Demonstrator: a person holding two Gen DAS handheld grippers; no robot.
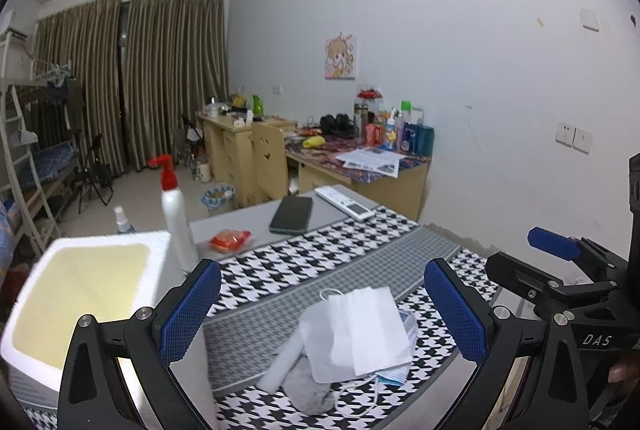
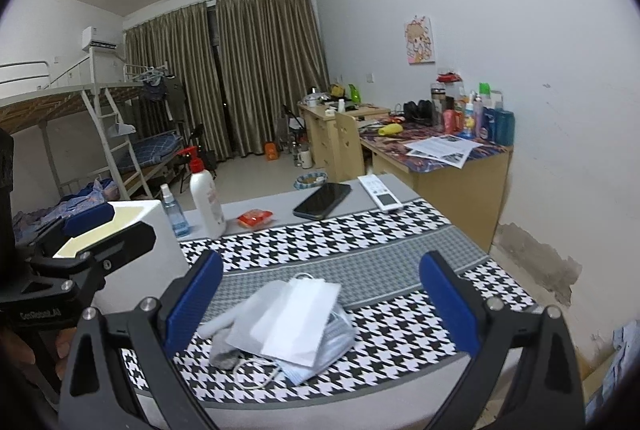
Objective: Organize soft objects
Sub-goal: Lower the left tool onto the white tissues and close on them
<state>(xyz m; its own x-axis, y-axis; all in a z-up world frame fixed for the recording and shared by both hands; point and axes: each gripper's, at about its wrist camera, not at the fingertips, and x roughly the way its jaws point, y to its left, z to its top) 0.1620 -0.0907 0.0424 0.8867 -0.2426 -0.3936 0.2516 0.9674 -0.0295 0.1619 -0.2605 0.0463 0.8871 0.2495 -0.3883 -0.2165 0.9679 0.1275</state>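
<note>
The left gripper [image 1: 322,304] is held wide apart, nothing gripped, raised above the pile of masks [image 1: 356,334] on the houndstooth cloth [image 1: 320,250]. The right gripper [image 2: 320,300] is likewise spread wide and empty, over the same pile.

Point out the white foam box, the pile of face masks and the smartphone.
White foam box [image 1: 96,242]: left wrist view, on its far rim.
Pile of face masks [image 2: 296,318]: right wrist view, on the top white mask.
Smartphone [image 2: 323,200]: right wrist view, on its dark screen.
</note>
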